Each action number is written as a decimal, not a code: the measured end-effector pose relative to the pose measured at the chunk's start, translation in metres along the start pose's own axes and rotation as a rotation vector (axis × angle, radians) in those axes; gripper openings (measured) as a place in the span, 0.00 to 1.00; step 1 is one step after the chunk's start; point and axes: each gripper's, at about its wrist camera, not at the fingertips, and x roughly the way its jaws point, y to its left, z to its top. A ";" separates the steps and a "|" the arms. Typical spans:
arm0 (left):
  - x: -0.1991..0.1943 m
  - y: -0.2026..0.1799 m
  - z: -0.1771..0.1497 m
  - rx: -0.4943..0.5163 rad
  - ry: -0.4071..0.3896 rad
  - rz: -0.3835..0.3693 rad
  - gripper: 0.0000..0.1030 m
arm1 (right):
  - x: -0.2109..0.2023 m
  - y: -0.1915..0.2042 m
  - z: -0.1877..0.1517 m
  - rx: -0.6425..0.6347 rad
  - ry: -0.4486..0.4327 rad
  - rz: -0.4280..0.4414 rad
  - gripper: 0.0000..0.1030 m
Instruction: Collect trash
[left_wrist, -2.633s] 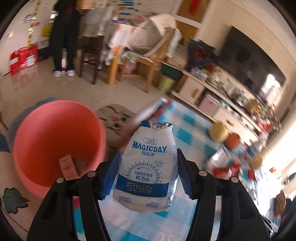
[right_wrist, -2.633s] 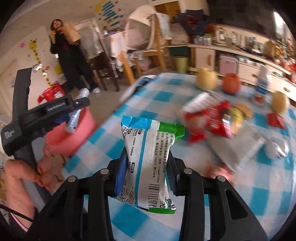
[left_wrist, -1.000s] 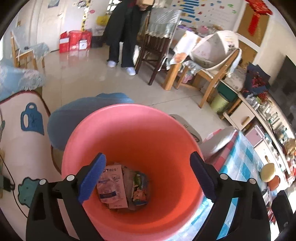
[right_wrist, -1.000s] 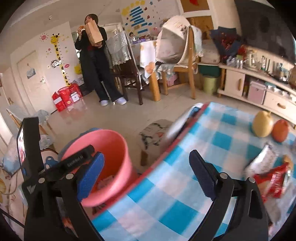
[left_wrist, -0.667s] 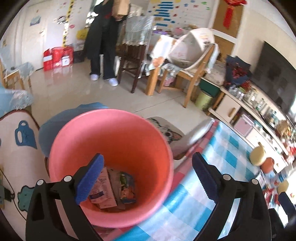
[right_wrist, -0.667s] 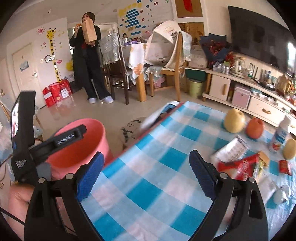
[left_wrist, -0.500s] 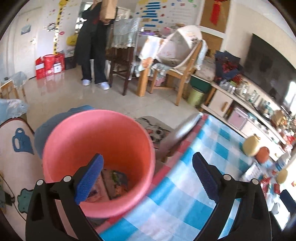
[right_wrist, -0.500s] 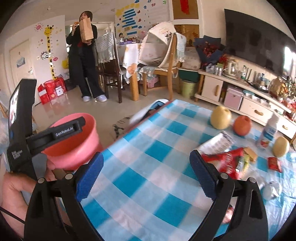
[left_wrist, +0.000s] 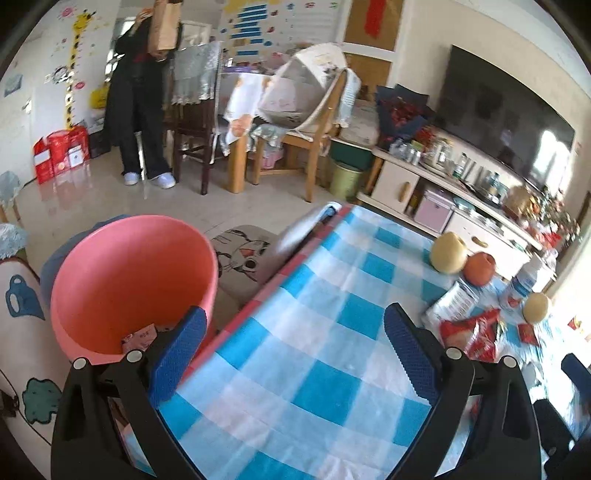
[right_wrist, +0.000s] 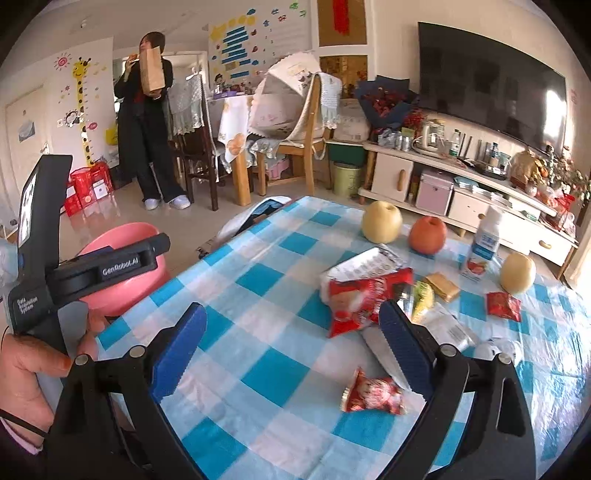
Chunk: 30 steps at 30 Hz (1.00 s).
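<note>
A pink bucket (left_wrist: 129, 280) stands on the floor by the table's left edge, with wrappers (left_wrist: 139, 336) lying at its bottom. My left gripper (left_wrist: 293, 354) hangs open and empty over the blue checked tablecloth (left_wrist: 314, 332), just right of the bucket. My right gripper (right_wrist: 291, 350) is open and empty above the same cloth (right_wrist: 258, 317). Ahead of it lie a red snack bag (right_wrist: 364, 301), a silver-white packet (right_wrist: 364, 264), a small red wrapper (right_wrist: 373, 395) and a small red sachet (right_wrist: 503, 305). The bucket (right_wrist: 123, 266) shows in the right wrist view behind the left gripper's body.
Two yellow pears (right_wrist: 381, 218) (right_wrist: 518, 273), an orange-red fruit (right_wrist: 427, 234) and a small milk bottle (right_wrist: 484, 247) stand at the table's far side. A person (right_wrist: 151, 129) stands by chairs across the room. A low cabinet (right_wrist: 461, 199) lines the right wall.
Both grippers have swung right, away from the bucket and over the table. The left gripper's packet now lies in the bucket; the packet the right one held is out of sight. The table's trash has come closer.
</note>
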 end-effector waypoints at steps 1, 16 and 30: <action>-0.001 -0.004 -0.002 0.011 -0.001 -0.003 0.93 | -0.002 -0.003 -0.001 0.003 -0.001 -0.001 0.93; -0.012 -0.064 -0.025 0.138 0.012 -0.036 0.93 | -0.023 -0.048 -0.024 0.059 -0.015 -0.006 0.94; -0.016 -0.116 -0.052 0.276 0.021 -0.078 0.93 | -0.037 -0.098 -0.031 0.111 -0.025 -0.055 0.94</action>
